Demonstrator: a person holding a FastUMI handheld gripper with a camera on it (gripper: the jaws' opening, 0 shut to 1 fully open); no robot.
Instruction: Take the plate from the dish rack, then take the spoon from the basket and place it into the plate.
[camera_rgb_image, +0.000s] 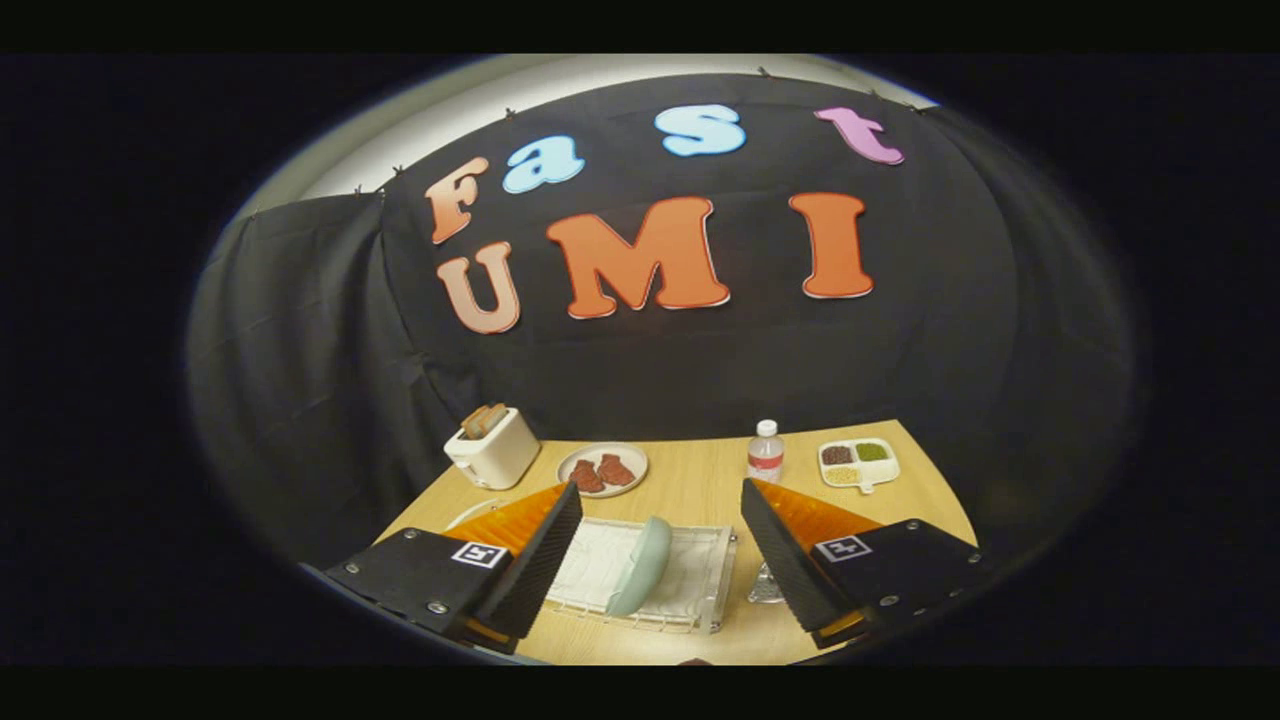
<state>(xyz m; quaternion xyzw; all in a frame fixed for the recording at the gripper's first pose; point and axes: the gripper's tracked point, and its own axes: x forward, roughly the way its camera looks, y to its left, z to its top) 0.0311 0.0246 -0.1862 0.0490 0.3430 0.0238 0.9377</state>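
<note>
A pale green plate (640, 566) stands on edge in a clear dish rack (700, 570) lined with white cloth, on the wooden table. My gripper (661, 498) hangs above the rack, open wide, with the plate showing in the gap between the fingers and below them. Its left finger (545, 555) and right finger (780, 555) touch nothing. Behind the right finger a bit of a wire mesh basket (766, 587) peeks out; I cannot make out a spoon in it.
Further back on the table (700, 480) stand a white toaster (492, 448) with bread, a plate of brown pieces (602, 468), a water bottle (766, 452) and a white divided dish (858, 463) of beans. A white rim (470, 513) shows behind the left finger.
</note>
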